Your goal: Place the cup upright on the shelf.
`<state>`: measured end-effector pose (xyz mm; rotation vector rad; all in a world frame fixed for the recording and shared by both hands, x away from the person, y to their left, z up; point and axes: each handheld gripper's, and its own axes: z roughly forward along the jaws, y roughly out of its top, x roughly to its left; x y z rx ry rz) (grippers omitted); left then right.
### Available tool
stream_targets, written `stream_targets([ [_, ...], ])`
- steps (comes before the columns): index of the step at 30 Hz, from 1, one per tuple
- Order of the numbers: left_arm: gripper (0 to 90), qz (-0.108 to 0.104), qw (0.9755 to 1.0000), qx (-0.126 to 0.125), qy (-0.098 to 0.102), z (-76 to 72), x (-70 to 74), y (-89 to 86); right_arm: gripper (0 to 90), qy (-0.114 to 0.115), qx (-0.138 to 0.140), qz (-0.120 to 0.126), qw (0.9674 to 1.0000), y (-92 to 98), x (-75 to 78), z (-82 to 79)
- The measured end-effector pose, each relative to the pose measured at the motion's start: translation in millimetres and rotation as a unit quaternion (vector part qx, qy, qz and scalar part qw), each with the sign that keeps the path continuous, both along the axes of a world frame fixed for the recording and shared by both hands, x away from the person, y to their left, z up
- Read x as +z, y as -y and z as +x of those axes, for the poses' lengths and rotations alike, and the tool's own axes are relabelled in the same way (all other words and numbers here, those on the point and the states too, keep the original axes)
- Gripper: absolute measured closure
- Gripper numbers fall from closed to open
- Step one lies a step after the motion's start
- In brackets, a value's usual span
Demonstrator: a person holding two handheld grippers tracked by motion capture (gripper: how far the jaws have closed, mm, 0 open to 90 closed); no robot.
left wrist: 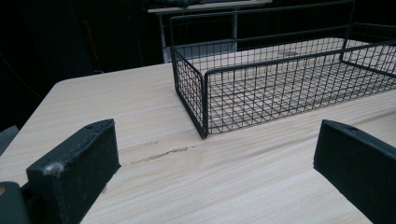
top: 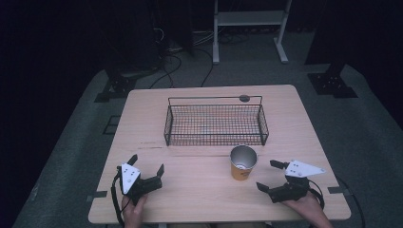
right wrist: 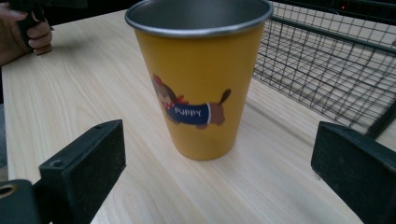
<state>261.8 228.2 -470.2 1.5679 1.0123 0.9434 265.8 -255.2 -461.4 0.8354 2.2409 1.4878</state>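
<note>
Yellow metal cup [right wrist: 200, 79], tapered and smooth with a bare steel rim and a cartoon dachshund marked "PUPPY", stands upright on the pale wood-grain bench [top: 190, 190], just in front of the wire basket's near right corner. The right hand-held gripper [top: 273, 175] sits near the cup to its right, its blocky black jaws spread wide and aimed at it, nothing between them. The basket [top: 215, 124] is a shallow rectangular tray of thin black mesh with a raised rail handle at the back. The left hand-held gripper [top: 146, 162] rests near the bench's front left, jaws likewise apart and empty, facing the basket's left corner [left wrist: 204, 102]. Bare bench lies between the two grippers and along the front edge.
</note>
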Motion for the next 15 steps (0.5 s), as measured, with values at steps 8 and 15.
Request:
stream_targets([
  [8, 0.0, -0.002, 1.0, -0.001, -0.001, 0.3, 0.0, -0.3, 2.6, -0.001, 0.01, -0.009, 0.9999, -14.1, 5.1, 10.2],
  [15, 0.0, 0.0, 1.0, -0.001, 0.0, 0.2, 0.0, 0.0, 2.1, -0.001, 0.019, -0.015, 0.9997, -26.6, 8.5, 17.3],
])
